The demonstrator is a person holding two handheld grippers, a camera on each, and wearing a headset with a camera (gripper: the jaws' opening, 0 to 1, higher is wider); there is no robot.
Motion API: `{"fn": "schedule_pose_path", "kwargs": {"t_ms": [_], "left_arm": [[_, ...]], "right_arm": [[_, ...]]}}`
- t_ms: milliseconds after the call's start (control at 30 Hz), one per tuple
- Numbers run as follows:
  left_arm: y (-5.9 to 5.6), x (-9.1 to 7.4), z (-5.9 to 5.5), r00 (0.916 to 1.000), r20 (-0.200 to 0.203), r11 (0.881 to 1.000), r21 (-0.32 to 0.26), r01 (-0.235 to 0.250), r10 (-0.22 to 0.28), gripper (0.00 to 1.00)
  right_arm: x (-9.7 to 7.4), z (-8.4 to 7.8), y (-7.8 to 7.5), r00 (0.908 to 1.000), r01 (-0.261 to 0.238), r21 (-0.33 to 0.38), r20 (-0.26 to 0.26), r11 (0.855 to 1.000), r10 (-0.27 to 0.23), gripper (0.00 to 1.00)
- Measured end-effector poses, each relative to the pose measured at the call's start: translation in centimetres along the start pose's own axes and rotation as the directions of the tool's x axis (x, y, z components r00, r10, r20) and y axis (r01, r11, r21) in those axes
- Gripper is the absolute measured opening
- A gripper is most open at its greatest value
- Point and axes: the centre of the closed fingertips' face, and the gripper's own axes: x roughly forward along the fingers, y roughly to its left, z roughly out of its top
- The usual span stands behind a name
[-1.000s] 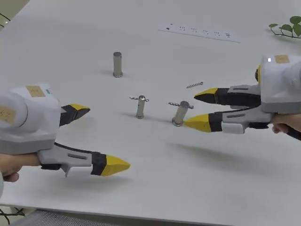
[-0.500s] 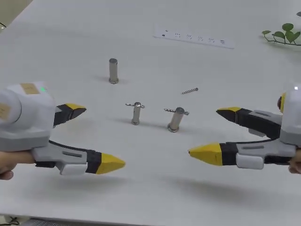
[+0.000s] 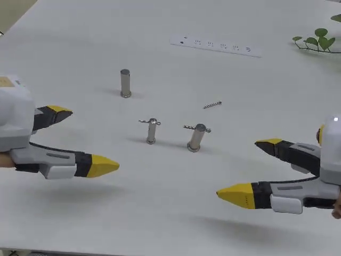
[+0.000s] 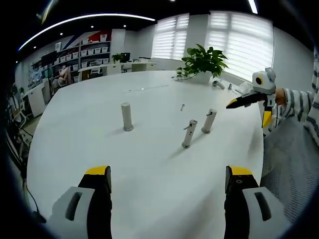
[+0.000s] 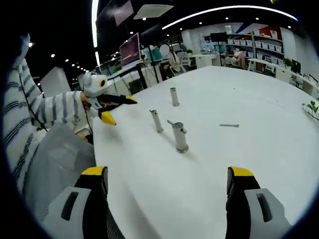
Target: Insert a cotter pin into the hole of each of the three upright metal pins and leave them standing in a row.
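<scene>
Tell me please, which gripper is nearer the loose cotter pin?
Right. The right gripper hangs right of the loose cotter pin and nearer the camera; the left gripper is farther, beyond the two fitted metal pins.

Head view looks fwd and down from the near edge of the table at mid range, left gripper view and right gripper view sit low nr that edge, angled inward twd each other — all 3 share the upright pins mid-table.

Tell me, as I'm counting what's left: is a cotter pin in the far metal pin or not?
Not in. The far metal pin stands bare-topped; a loose cotter pin lies on the table.
</scene>
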Motion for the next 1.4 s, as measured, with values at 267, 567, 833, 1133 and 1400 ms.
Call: {"fn": "schedule_pose_path", "kwargs": {"t_ms": [267,567,833,1133,1400], "left_arm": [[2.3,0.1,1.7,0.9986,0.012,0.999,0.008,-0.051,0.051,0.87],[4.3,2.4,3.4,0.9949,-0.034,0.989,0.121,-0.09,0.095,0.71],[6.3,4.2,6.3,0.9923,0.037,0.992,0.031,-0.12,0.118,0.5],[7.0,5.5,9.4,0.99,0.073,0.99,0.065,-0.125,0.12,0.35],[6.2,7.4,9.3,0.9977,0.036,0.998,0.024,-0.059,0.058,0.31]], "right_arm": [[-0.5,0.6,0.3,0.9997,0.009,0.003,0.024,1.0,-0.009,1.0],[0.0,0.7,1.0,0.9993,0.008,0.031,0.036,0.999,-0.009,1.0],[-0.8,2.3,0.8,0.9901,0.007,0.108,0.138,0.994,-0.022,1.0],[-1.3,2.8,0.3,0.9892,0.037,0.098,0.137,0.994,-0.051,1.0],[-1.0,2.3,-0.3,0.9915,0.055,0.095,0.112,0.994,-0.066,1.0]]}}
